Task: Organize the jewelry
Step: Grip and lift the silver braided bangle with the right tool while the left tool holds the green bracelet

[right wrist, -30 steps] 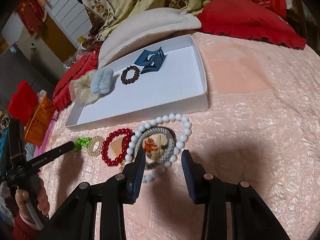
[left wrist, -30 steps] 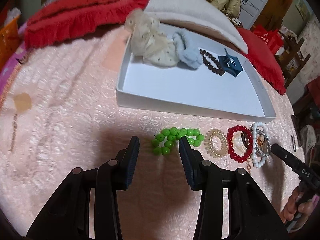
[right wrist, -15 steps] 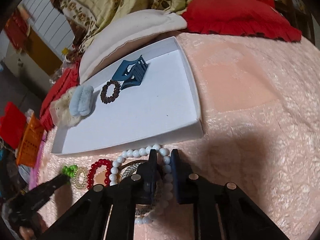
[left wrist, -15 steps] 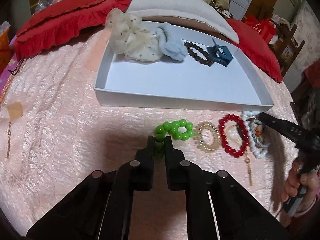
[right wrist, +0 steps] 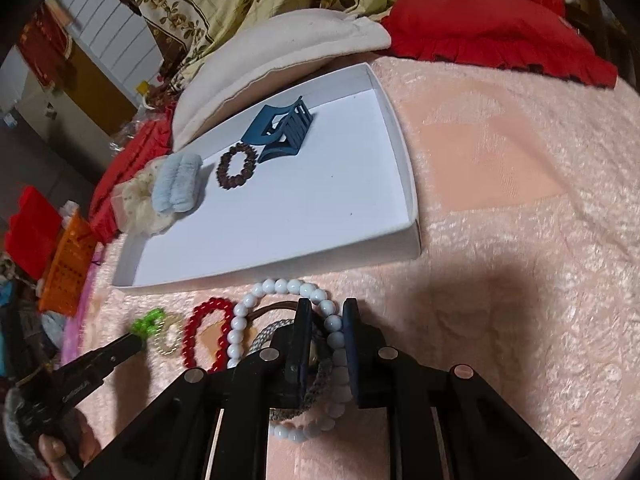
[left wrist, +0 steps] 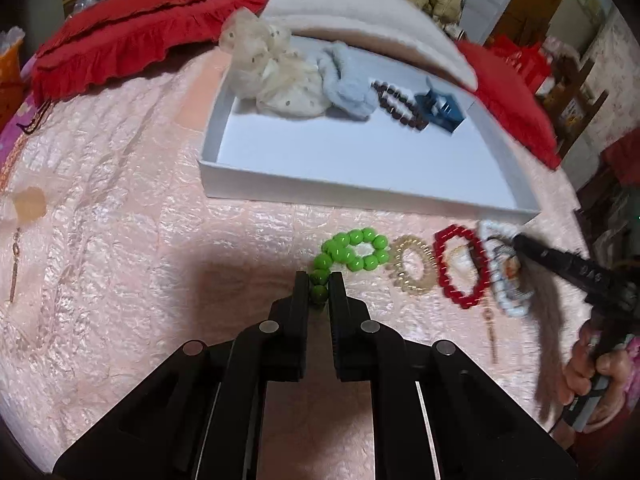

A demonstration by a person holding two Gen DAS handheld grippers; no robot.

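Observation:
A green bead bracelet [left wrist: 354,249] lies on the pink bedspread in front of the white tray [left wrist: 360,185]. My left gripper [left wrist: 320,285] is shut on its near beads. To its right lie a clear spiral hair tie [left wrist: 412,265], a red bead bracelet [left wrist: 460,267] and a white bead bracelet [right wrist: 280,286]. My right gripper [right wrist: 326,309] is shut on the white bead bracelet's right side, with a grey braided band [right wrist: 320,380] under the jaws. In the right wrist view the left gripper [right wrist: 138,342] touches the green bracelet [right wrist: 148,322].
The tray holds a cream scrunchie [left wrist: 272,76], a light blue scrunchie [left wrist: 348,80], a brown bead bracelet [right wrist: 236,165] and a blue hair claw [right wrist: 282,132] along its far side. A white cushion [right wrist: 280,44] and red pillows [left wrist: 132,28] border the tray.
Both grippers went from open to shut: the left closed on the green bracelet's near beads, the right on the white bead bracelet. The green bracelet now trails in a loop ahead of the left jaws.

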